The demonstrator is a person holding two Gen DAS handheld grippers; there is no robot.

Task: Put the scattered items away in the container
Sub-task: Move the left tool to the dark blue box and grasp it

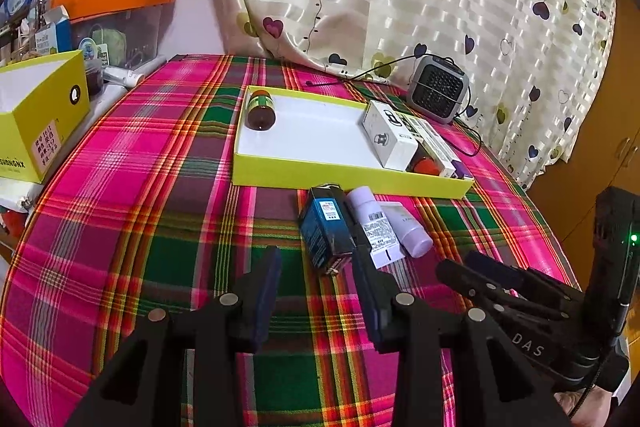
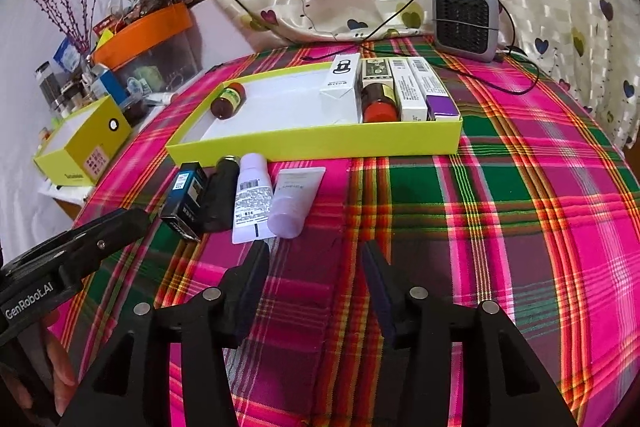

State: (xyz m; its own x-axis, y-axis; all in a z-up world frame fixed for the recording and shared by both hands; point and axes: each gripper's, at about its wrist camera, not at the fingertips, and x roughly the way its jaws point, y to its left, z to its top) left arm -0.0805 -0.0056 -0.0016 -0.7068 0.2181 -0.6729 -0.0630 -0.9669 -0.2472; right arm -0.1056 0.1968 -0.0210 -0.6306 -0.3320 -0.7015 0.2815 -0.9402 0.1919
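The yellow box [image 2: 316,143] sits far on your tabletop [image 2: 500,227], partly filled. Four items remain just near of it; the lilac tube [image 2: 294,203] is next. Both your right claw [image 2: 316,283] and left claw [image 1: 318,287] are released, empty.

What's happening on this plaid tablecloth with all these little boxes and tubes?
A person holds two black grippers, left and right, both open and empty. The shallow yellow cardboard tray already holds several items. A blue box, dark bottle and two lavender-capped tubes still lie in front of it.
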